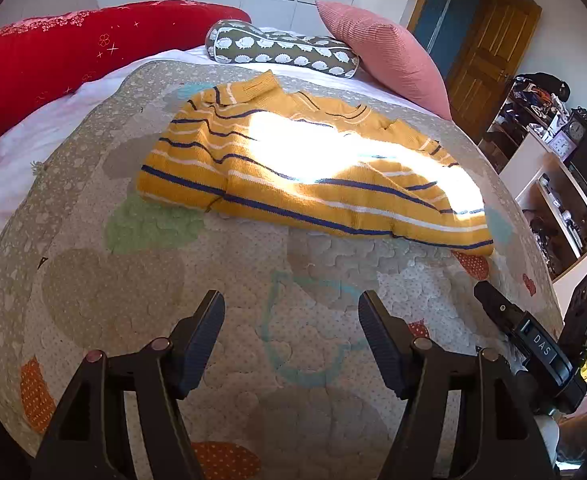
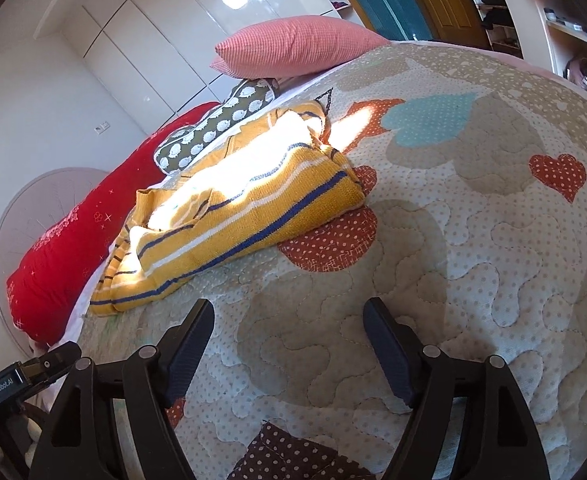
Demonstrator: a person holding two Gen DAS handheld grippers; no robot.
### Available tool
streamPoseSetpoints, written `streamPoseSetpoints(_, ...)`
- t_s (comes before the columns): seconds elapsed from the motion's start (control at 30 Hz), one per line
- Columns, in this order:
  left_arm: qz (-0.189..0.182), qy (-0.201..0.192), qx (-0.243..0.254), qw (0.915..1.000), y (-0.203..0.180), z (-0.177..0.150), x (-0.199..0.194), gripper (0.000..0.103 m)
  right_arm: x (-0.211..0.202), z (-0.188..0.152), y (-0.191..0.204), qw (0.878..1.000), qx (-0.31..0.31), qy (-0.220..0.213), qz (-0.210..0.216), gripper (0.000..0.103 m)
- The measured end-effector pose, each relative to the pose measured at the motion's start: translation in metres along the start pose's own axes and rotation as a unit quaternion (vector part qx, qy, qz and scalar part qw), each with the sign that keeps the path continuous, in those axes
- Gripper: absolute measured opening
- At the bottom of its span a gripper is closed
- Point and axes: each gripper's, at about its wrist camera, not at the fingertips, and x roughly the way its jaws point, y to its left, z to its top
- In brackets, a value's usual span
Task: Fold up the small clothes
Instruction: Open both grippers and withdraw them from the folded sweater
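A small yellow sweater (image 1: 301, 176) with blue and white stripes lies folded on the quilted bedspread (image 1: 173, 300), with a bright patch of sunlight on it. It also shows in the right wrist view (image 2: 245, 204), ahead and to the left. My left gripper (image 1: 291, 308) is open and empty, above the quilt, short of the sweater's near edge. My right gripper (image 2: 289, 312) is open and empty, above the quilt, to the right of the sweater. The right gripper's body shows at the lower right of the left wrist view (image 1: 533, 344).
A red bolster (image 1: 65, 60), a hedgehog-print cushion (image 1: 285, 50) and a pink pillow (image 1: 385, 52) lie at the head of the bed. White shelves with clutter (image 1: 553, 184) stand to the right of the bed. A wooden door (image 1: 489, 52) is behind.
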Motion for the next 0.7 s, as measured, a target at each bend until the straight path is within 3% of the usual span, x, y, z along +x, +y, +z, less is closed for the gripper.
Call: streamPoseSetpoints(0.7,-0.001,0.028,-0.032,0.9991,0.019,0.008,0.023,0.069,0.003,-0.002,0.002,1.000,-0.021,-0.005,-0.006,0.086)
